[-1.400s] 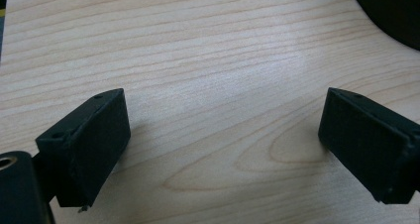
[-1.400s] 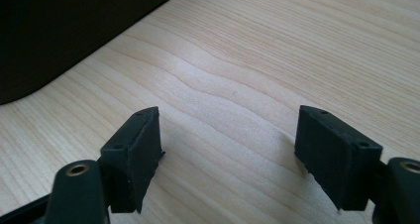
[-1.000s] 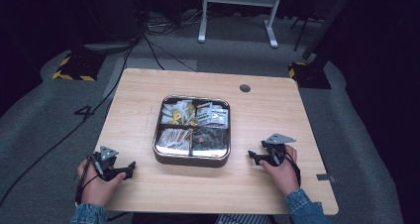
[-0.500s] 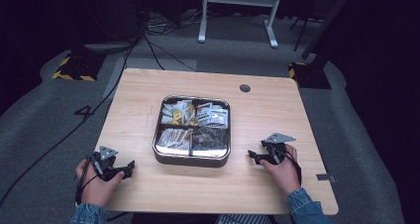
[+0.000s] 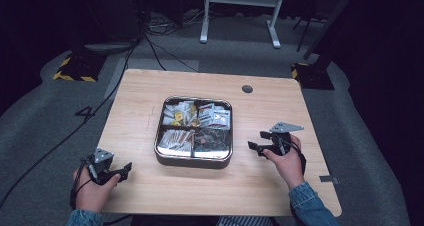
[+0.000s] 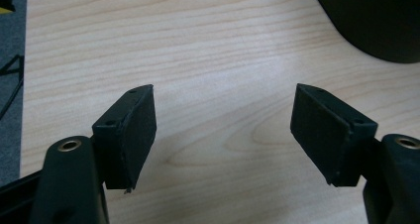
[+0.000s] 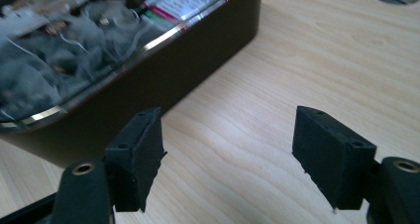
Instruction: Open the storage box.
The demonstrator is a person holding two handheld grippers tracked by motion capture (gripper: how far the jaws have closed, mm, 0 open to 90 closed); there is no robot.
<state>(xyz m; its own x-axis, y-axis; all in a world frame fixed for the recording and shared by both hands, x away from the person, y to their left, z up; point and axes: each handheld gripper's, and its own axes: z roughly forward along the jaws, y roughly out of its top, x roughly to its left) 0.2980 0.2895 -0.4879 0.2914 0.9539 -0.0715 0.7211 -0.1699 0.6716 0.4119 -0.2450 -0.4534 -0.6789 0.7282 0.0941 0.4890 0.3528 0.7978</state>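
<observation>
A square metal tin [image 5: 194, 159] sits mid-table, divided into compartments that hold tea bags and sachets. My left gripper [image 5: 125, 170] rests near the table's front left corner and points right toward the tin. Its jaws have just been closing but still stand open, with only bare wood between them [image 6: 224, 92]. My right gripper [image 5: 255, 145] hovers right of the tin and points at its side, open and holding nothing [image 7: 229, 112]. The tin's dark wall [image 7: 163, 75] lies just beyond its left jaw, and the tin's corner [image 6: 376, 21] shows far off in the left gripper view.
The wooden table [image 5: 280, 186] has a round cable hole [image 5: 247, 89] behind the tin. Cables [image 5: 150, 46] and a white stand [image 5: 240, 11] lie on the grey floor beyond the far edge.
The right hand has lifted its gripper a little off the table beside the tin. The left hand has stayed where it was.
</observation>
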